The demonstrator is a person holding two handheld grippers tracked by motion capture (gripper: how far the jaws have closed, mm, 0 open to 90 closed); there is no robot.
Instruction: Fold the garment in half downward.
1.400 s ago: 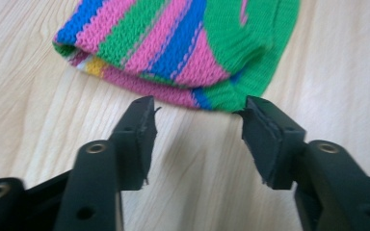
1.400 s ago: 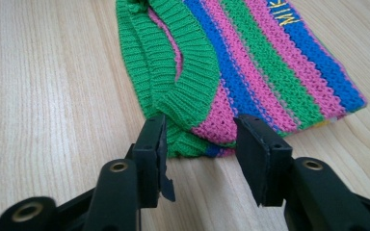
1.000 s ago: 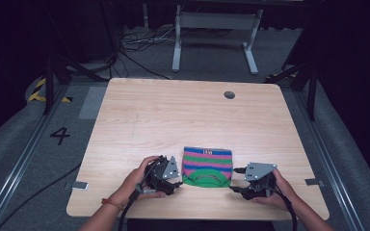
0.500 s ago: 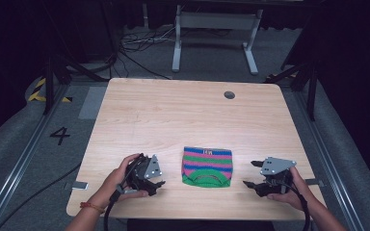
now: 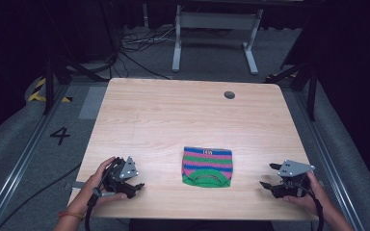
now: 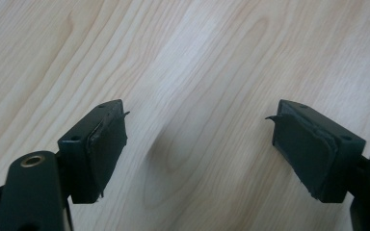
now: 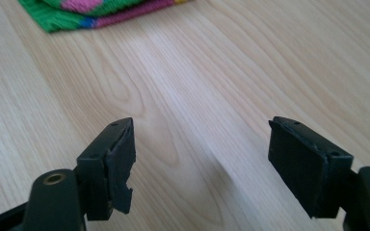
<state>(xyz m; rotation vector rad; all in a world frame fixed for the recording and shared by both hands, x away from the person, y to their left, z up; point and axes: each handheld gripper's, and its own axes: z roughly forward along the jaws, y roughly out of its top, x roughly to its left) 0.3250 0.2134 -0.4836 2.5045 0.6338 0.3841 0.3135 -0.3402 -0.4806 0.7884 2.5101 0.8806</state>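
A folded knitted cloth (image 5: 207,166) with green, pink and blue stripes lies flat near the table's front edge, in the middle. My left gripper (image 5: 136,186) rests low over the wood to the cloth's left, held in a hand, jaws open and empty; its own view (image 6: 197,144) looks down on bare wood. On the cloth's right, well apart from it, my right gripper (image 5: 268,175) stands open and empty too. The right gripper view (image 7: 200,159) catches the cloth's edge (image 7: 91,9) at the top left.
The light wooden table (image 5: 183,115) has a round cable hole (image 5: 229,95) at the back right. Behind the table stand a grey metal frame (image 5: 212,29) and cables on the floor. A floor marking "4" (image 5: 59,135) lies to the left.
Both grippers have drawn away from the cloth: the left one to the left, the right one to the right. The cloth has stayed where it lay.
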